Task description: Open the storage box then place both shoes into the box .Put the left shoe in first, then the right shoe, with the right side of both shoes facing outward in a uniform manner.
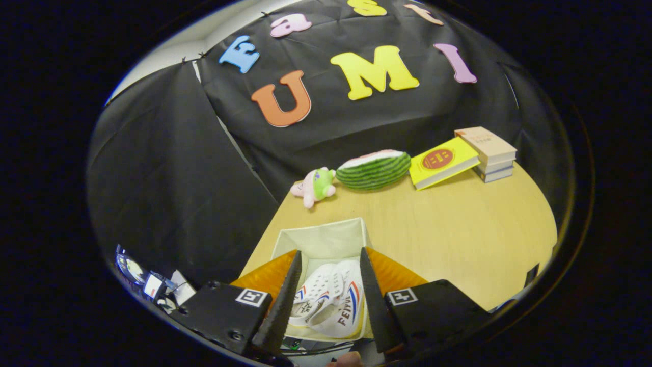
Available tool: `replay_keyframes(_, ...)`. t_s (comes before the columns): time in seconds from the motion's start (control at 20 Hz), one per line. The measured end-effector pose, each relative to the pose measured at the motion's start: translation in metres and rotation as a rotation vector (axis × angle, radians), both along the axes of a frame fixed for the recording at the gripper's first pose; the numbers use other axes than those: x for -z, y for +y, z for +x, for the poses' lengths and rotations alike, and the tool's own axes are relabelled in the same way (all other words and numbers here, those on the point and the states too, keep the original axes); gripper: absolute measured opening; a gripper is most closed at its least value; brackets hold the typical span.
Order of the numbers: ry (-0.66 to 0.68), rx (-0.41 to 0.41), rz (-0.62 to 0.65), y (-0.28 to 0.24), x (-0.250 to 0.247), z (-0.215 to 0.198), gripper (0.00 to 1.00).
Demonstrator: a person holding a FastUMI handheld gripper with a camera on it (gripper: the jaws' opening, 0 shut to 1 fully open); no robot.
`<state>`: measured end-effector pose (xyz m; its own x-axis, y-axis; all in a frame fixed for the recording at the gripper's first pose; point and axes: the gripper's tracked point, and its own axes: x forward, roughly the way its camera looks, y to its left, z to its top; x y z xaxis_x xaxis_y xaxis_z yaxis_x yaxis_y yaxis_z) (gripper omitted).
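Pale wood table (458, 229) under black cloth carries a fabric box (326, 237), open, with both white shoes (331, 300) lying side by side inside it. Gripper (330, 290) hangs above, fingers spread and empty, the shoes showing between them. Canvas shoes look light and soft with stiffer soles; heel or sole edge seems the best hold. Plush toy (316, 186), watermelon (374, 168) and books (468, 155) sit beyond.

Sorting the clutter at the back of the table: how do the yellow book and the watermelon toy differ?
The yellow book is flat and rectangular, propped tilted against the book stack; the watermelon toy is rounded and lies directly on the table. The book is yellow with a red circle; the toy is green-striped with a pale top. Both sit beyond the open gripper.
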<state>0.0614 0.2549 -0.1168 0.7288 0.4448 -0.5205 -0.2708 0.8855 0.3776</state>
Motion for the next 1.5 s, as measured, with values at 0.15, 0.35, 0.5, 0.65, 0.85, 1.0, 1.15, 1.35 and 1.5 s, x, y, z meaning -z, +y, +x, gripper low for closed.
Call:
replay_keyframes(0.15, -0.124, 0.037, -0.023, -0.021, -0.024, 0.005, 0.77)
replay_keyframes(0.35, -0.324, 0.131, -0.086, -0.071, -0.063, 0.007, 0.77)
replay_keyframes(0.5, -0.508, 0.217, -0.134, -0.114, -0.099, -0.003, 0.83)
replay_keyframes(0.65, -0.605, 0.269, -0.128, -0.144, -0.119, -0.031, 0.99)
replay_keyframes(0.85, -0.678, 0.306, -0.135, -0.164, -0.124, -0.059, 1.00)
replay_keyframes(1.0, -0.673, 0.313, -0.094, -0.169, -0.116, -0.072, 1.00)
replay_keyframes(1.15, -0.671, 0.323, -0.100, -0.176, -0.112, -0.075, 1.00)
replay_keyframes(1.35, -0.682, 0.330, -0.134, -0.180, -0.110, -0.080, 1.00)
replay_keyframes(1.5, -0.674, 0.326, -0.149, -0.177, -0.104, -0.082, 1.00)
